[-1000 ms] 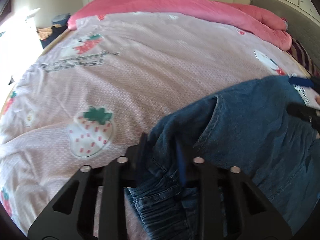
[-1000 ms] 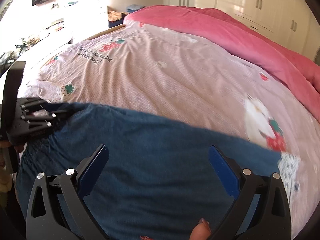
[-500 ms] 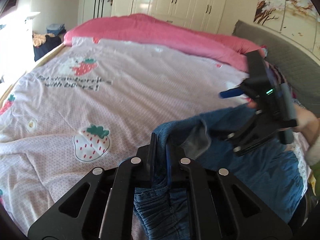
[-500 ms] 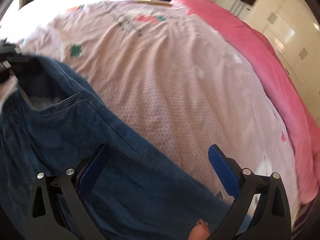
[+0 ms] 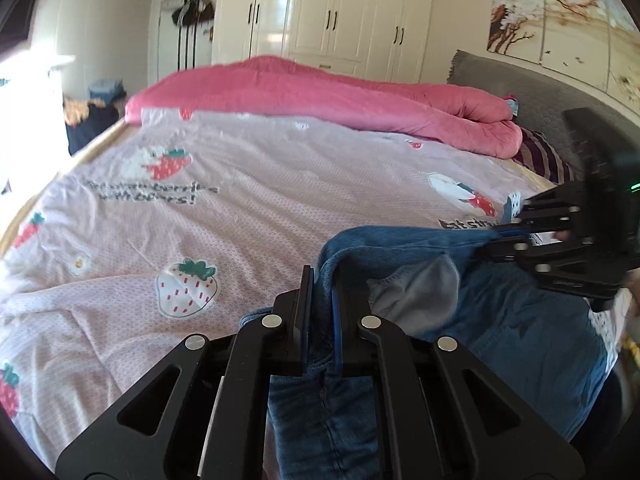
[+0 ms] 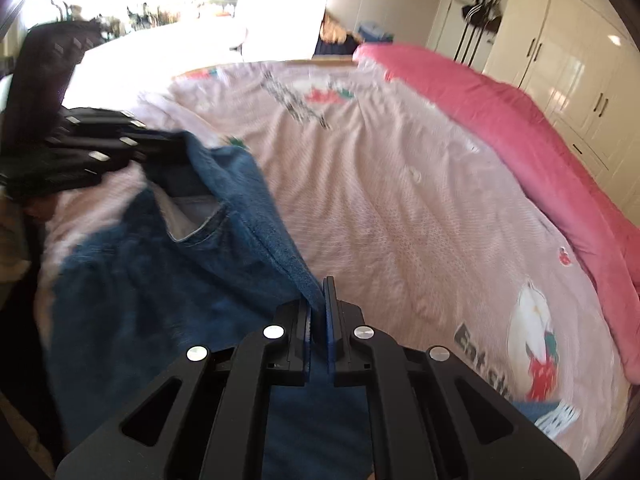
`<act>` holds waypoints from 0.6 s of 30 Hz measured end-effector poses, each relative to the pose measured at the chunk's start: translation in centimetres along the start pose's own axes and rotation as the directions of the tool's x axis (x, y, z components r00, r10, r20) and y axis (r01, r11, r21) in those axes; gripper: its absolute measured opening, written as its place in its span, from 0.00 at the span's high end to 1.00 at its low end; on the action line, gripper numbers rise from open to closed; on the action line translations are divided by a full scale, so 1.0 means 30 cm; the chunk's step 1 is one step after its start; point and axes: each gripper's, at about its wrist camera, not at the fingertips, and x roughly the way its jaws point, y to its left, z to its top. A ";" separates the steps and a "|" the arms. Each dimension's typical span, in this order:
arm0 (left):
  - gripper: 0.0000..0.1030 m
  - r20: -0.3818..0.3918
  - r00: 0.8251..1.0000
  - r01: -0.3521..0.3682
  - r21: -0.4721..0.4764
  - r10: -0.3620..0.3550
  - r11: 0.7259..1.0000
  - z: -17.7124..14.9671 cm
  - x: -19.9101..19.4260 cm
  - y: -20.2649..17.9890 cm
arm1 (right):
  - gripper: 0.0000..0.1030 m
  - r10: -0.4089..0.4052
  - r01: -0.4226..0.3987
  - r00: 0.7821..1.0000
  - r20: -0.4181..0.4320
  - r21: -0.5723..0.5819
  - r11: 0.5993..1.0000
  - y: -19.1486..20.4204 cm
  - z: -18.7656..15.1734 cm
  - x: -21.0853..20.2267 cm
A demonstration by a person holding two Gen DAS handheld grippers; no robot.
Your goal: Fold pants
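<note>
Left wrist view, left to right: pink strawberry-print quilt covers the bed, rolled red blanket along its far side, white wardrobe behind. Left gripper at bottom centre, jaws narrow and clamped on a fold of the jeans at the waistband edge. Jeans run rightward from there, lifted off the quilt, a grey pocket lining turned out. Right gripper at far right, pinching the other end of the same top edge. Right wrist view, left to right: left gripper at upper left, blurred, holding the jeans' corner; denim hangs between the two grippers over the quilt's near side. Right gripper at bottom centre, jaws nearly together with denim pressed between the blue pads. Red blanket at right.
</note>
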 end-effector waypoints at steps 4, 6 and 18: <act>0.98 0.062 0.998 0.016 -0.008 -0.016 1.000 -0.058 -0.123 -0.043 | 0.96 0.020 -0.020 0.999 0.050 0.018 1.000 0.101 -0.067 -0.121; 0.98 0.089 0.996 0.016 -0.005 -0.015 1.000 -0.090 -0.181 -0.064 | 0.96 0.036 -0.038 0.998 0.059 0.040 0.998 0.159 -0.107 -0.163; 0.97 -0.006 1.000 -0.009 0.044 0.009 0.999 -0.337 -0.326 -0.169 | 0.92 0.097 -0.099 0.995 0.021 0.211 0.973 0.406 -0.365 -0.195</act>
